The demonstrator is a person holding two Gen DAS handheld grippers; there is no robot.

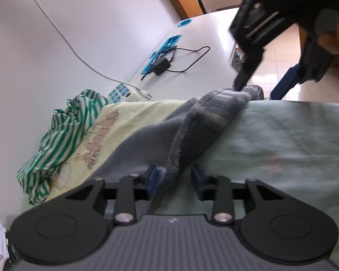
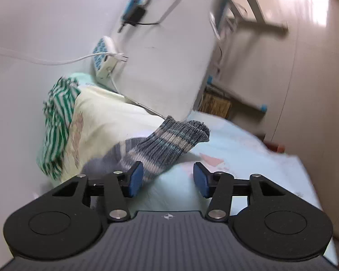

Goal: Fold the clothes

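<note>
Pinching the grey sock near its toe, the left gripper anchors it; the right gripper stands open, nothing gripped, beside its cuff.

white table carries everything: pale green cloth spread at the near side, cream printed cloth beside it, green-striped garment bunched at the cream cloth's far edge. grey striped knit sock lies across the cream and green cloths. further back sit a white power strip and a black adapter with cable.
</note>
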